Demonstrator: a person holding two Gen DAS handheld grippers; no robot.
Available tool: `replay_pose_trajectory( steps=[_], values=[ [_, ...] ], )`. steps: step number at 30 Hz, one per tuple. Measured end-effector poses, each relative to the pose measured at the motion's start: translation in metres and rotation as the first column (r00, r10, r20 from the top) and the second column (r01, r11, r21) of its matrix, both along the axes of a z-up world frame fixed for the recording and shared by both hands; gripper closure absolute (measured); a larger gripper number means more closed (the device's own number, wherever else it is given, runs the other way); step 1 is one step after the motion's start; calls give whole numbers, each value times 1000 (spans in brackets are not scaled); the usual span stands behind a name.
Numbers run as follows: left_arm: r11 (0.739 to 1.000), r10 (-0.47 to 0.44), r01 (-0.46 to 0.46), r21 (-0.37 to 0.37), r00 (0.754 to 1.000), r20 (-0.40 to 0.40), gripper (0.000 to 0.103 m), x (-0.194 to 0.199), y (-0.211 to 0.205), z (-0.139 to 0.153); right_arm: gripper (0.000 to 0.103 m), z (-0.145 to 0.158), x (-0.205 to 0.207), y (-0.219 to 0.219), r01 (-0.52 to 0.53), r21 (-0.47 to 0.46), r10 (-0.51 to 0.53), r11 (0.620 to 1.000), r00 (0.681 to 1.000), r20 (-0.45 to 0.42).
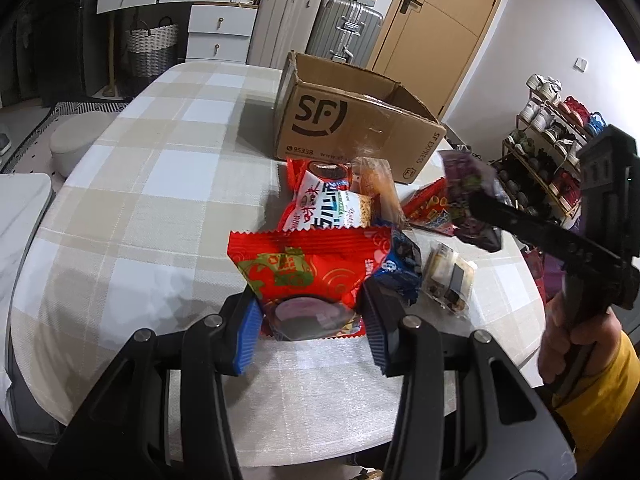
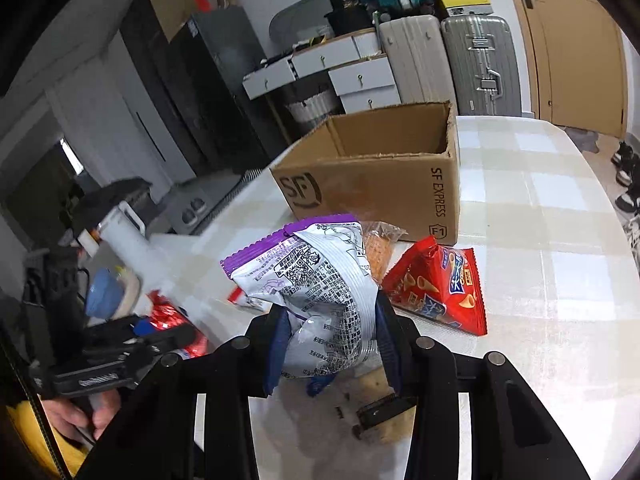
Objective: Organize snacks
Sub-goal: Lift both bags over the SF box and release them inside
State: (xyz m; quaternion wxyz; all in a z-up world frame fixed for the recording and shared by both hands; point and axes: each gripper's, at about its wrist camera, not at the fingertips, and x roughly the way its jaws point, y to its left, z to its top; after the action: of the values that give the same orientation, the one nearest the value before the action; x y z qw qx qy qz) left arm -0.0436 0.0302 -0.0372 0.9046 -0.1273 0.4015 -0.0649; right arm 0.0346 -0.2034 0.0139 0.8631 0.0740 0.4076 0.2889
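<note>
Cardboard box [image 2: 372, 176], open-topped, printed SF, standing at the far side of my checked tablecloth [image 1: 132, 184]; loose snacks lie in a heap just in front of it. My left gripper [image 1: 310, 312]: blue pads [image 1: 248, 332] clamped on a red snack packet [image 1: 308, 272] at the near end of the heap. My right gripper [image 2: 332, 344]: jaws pinched on a crumpled purple-and-silver snack bag [image 2: 312, 280], raised clear of the cloth. Beside it on the cloth: red cone-snack bag [image 2: 440, 288], near the box corner; orange cracker packet [image 2: 380, 248], against the box front
</note>
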Motion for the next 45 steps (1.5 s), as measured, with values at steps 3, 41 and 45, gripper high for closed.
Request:
replay_pose_trajectory(
  steps=[3,41,45],
  values=[
    [1000,7,-7,-8,1000,2,61,-1,3,2,63,7,-6,-4,14,32,-14,999,1000,2],
    [992,-113,113,60,994,-12,61,266,-29,119,63,94,176,36,31,119,-30,992,999,-11],
    [990,-121,123,66,992,-40,61,285,-37,96,63,65,200,35,49,114,-41,992,997,-68]
  ],
)
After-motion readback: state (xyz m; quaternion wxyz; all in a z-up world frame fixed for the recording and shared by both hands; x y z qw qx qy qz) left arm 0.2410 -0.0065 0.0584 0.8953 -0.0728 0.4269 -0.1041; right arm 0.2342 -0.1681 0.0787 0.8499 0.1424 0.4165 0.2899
